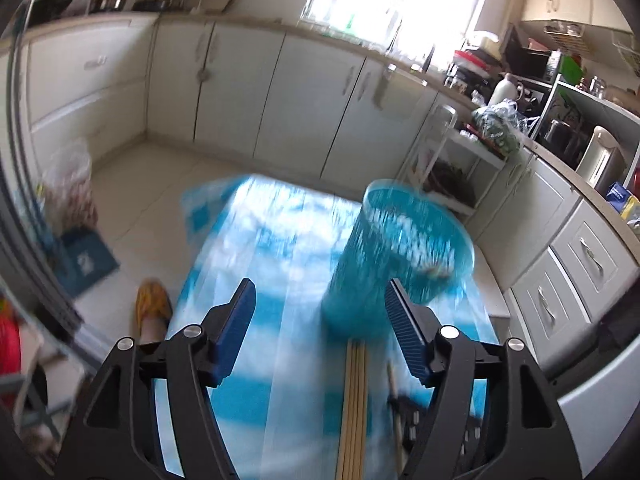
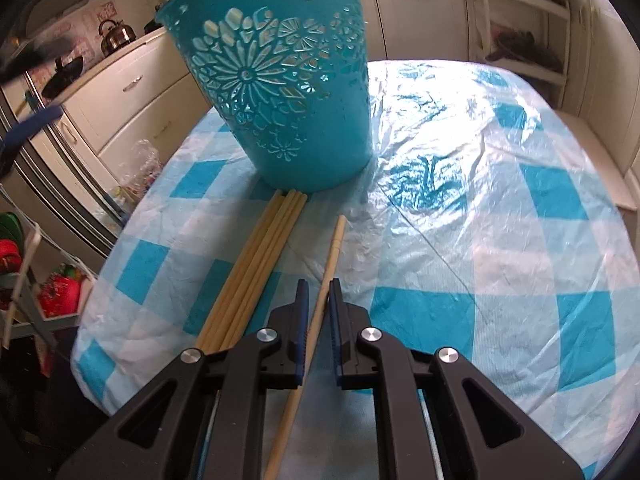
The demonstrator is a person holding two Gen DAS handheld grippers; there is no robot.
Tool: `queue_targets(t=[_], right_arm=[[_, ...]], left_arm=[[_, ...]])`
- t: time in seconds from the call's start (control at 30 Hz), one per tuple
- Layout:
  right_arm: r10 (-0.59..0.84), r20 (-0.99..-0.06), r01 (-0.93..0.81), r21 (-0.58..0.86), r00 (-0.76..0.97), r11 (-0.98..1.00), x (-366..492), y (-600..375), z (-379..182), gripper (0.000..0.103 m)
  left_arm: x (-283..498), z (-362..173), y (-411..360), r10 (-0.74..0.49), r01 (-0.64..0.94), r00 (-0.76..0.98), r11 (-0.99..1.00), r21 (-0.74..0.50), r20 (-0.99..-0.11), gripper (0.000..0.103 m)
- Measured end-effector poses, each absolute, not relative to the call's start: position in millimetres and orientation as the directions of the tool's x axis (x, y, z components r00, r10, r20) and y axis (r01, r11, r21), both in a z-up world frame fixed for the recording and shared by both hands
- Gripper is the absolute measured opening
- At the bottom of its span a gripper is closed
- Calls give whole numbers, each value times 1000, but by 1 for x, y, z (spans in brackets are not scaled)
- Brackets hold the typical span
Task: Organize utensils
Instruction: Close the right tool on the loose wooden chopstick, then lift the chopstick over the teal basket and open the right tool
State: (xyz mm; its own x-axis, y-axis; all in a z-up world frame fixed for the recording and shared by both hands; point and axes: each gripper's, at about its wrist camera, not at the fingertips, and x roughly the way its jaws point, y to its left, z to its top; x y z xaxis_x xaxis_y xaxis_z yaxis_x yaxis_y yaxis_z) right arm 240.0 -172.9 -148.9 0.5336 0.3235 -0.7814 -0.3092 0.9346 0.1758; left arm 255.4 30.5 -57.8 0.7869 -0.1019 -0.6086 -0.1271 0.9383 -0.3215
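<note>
A teal perforated basket (image 2: 288,80) stands upright on the blue-and-white checked tablecloth (image 2: 500,200). Several wooden chopsticks (image 2: 256,264) lie bundled side by side, tips against the basket's base. My right gripper (image 2: 319,286) is shut on a single chopstick (image 2: 334,248) that lies just right of the bundle. In the left wrist view, my left gripper (image 1: 320,292) is open and empty above the table, with the basket (image 1: 396,248) just ahead on the right and the chopstick bundle (image 1: 354,400) below. The right gripper shows there low at the right (image 1: 432,428).
White kitchen cabinets (image 1: 280,92) run along the far wall and right side. A white shelf rack (image 1: 452,168) stands beyond the table's far end. A person's foot in an orange slipper (image 1: 150,304) is by the table's left edge. A kettle (image 2: 116,34) sits on the left counter.
</note>
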Motion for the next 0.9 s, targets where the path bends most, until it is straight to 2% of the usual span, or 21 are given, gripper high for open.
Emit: queue_targets(t=[0.1,0.2,0.3,0.47,0.63,0.77,0.9], right_arm=[[297,-788,-333,124,539,935,236,-169,-148,6],[332,-790,-306,192,515,932,232,-185,-144,6],[390,-753,-275,283,530,919,223,-206,-125,6],[501,-599,-301,407,624,862,208,-232,-50,6],[538,-411,-386,399,735,832,231,-225,34,6],[528,-313,-411,370,789,833,273,-203,66,6],[490,-284,-380,364,824,850,325,-177,61,6]], left_arm=[[231,-74,35,-133,-130,756,930,-345,-641,64],[213,-87,37,-157,-121,728,929,-350,-667,64],[198,-98,38,-176,-111,706,929,-352,-686,64],[186,-117,38,-210,-104,665,925,-366,-717,64],[185,-131,30,-253,-90,626,916,-391,-738,64],[185,-129,23,-268,-74,625,915,-397,-733,64],[184,-125,17,-280,-54,620,917,-396,-733,65]])
